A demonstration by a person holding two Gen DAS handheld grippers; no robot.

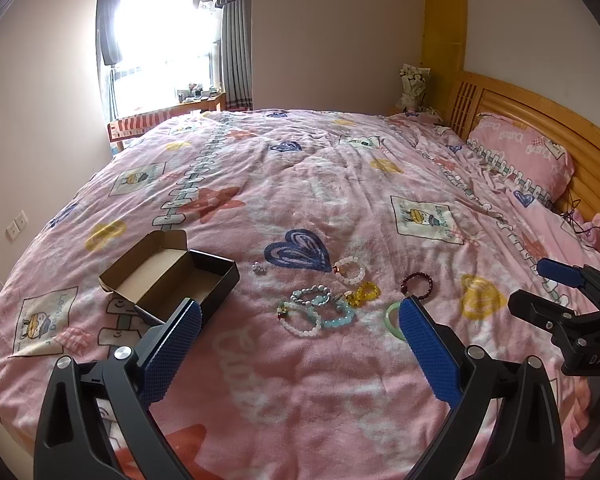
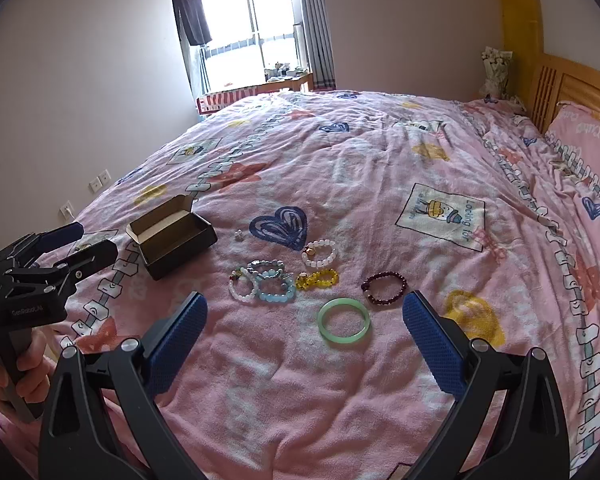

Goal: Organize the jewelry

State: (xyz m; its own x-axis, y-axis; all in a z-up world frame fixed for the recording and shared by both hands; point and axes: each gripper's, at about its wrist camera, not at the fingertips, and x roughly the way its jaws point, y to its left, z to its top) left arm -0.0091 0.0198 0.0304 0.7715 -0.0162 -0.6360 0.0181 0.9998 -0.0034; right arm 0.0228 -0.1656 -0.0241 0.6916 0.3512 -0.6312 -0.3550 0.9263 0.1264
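Observation:
An open black box (image 1: pixel 180 276) (image 2: pixel 172 240) with a cardboard lid flap lies on the pink bedspread. To its right lie several bracelets: white-bead (image 2: pixel 319 253), yellow-bead (image 2: pixel 317 279), dark red bead (image 2: pixel 384 288), a tangled blue, white and grey cluster (image 2: pixel 262 285) (image 1: pixel 316 312), and a green jade bangle (image 2: pixel 343 320) (image 1: pixel 392 320). A small silver piece (image 2: pixel 239 234) lies by the box. My left gripper (image 1: pixel 300 344) is open and empty, short of the cluster. My right gripper (image 2: pixel 304 336) is open and empty, the bangle between its fingers' line.
The bed has a wooden headboard (image 1: pixel 540 120) and a pink pillow (image 1: pixel 520 152) at the right. A window with curtains (image 2: pixel 252 28) and a small table (image 1: pixel 168 120) stand beyond the bed. Wall sockets (image 2: pixel 100 180) are on the left wall.

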